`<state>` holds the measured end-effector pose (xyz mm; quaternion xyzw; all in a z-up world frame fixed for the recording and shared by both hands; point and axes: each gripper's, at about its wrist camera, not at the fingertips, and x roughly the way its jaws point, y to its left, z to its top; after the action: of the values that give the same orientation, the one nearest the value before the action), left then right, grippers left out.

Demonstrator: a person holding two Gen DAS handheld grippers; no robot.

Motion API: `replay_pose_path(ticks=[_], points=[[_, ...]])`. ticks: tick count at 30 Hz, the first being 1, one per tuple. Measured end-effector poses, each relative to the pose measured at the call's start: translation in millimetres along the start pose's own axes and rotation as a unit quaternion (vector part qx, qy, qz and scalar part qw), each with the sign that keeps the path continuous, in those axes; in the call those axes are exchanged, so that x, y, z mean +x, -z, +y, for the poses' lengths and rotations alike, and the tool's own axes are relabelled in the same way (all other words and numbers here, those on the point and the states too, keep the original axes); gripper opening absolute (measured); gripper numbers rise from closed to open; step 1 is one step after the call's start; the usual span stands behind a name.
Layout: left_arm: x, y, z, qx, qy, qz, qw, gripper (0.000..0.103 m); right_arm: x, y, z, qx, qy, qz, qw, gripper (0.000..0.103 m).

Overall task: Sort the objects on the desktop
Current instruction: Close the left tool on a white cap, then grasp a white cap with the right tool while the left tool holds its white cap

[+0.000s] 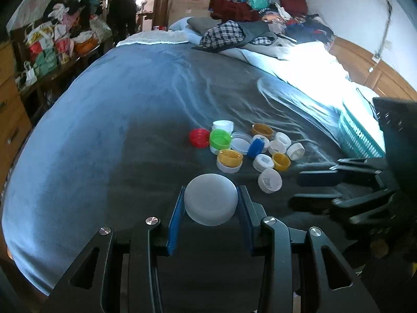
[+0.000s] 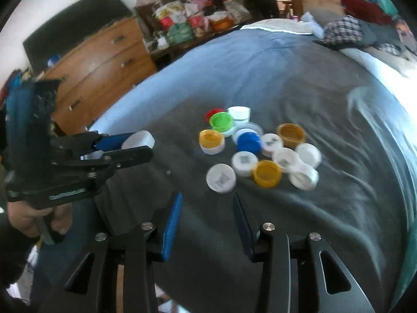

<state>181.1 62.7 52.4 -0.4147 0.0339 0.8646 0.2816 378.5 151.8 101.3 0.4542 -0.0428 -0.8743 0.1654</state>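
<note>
Bed (image 1: pixel 104 120) with a blue-grey blanket fills both views; folds run across it toward the far right. Clothes pile (image 1: pixel 260 13) sits at the far end, a checked shirt (image 1: pixel 224 35) on its near edge. Wooden dresser (image 2: pixel 99 60) stands off the bed's left side in the right wrist view, with bags and clutter (image 2: pixel 187 23) heaped beyond it. Teal basket (image 1: pixel 357 138) at the bed's right edge, partly cut off by the right gripper's body.

Left gripper (image 1: pixel 211 203): both blue pads pressed against the sides of a white lid (image 1: pixel 211 199), lid held above the blanket, near side of the heap. Same lid shows from the side in the right wrist view (image 2: pixel 138 138).

Right gripper (image 2: pixel 206 219): jaws spread, nothing between them, pointed at the heap, just short of the nearest white cap (image 2: pixel 221 177).

Heap of caps mid-bed, touching or overlapping: red cap (image 1: pixel 199 137), green cap (image 1: pixel 220 138), blue cap (image 1: pixel 256 148) tilted on edge, yellow cap (image 1: pixel 281 161) open side up, several white ones among them.
</note>
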Motion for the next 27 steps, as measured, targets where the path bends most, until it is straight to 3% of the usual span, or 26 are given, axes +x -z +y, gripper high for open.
replay_pose_path(ticks=[11,15,21,27], points=[[4.1,-0.2,8.0,-0.013,0.002,0.009,0.9999,0.034,35.0,-9.9,-8.4,-0.006,0.042,0.028,0.999,0.044],[3.9,-0.8,7.4,-0.01,0.001,0.01,0.9999,0.034,35.5,-10.1,-10.7,-0.004,0.043,0.028,0.999,0.033],[-1.4,-4.5,-2.2,0.004,-0.001,0.007,1.0,0.034,4.7,-12.3,-2.7,-0.006,0.043,0.004,0.999,0.033],[-8.9,-15.8,-24.6,0.021,0.009,-0.003,0.9997,0.034,-55.2,-13.7,-4.5,0.0,0.062,-0.03,0.998,0.033]])
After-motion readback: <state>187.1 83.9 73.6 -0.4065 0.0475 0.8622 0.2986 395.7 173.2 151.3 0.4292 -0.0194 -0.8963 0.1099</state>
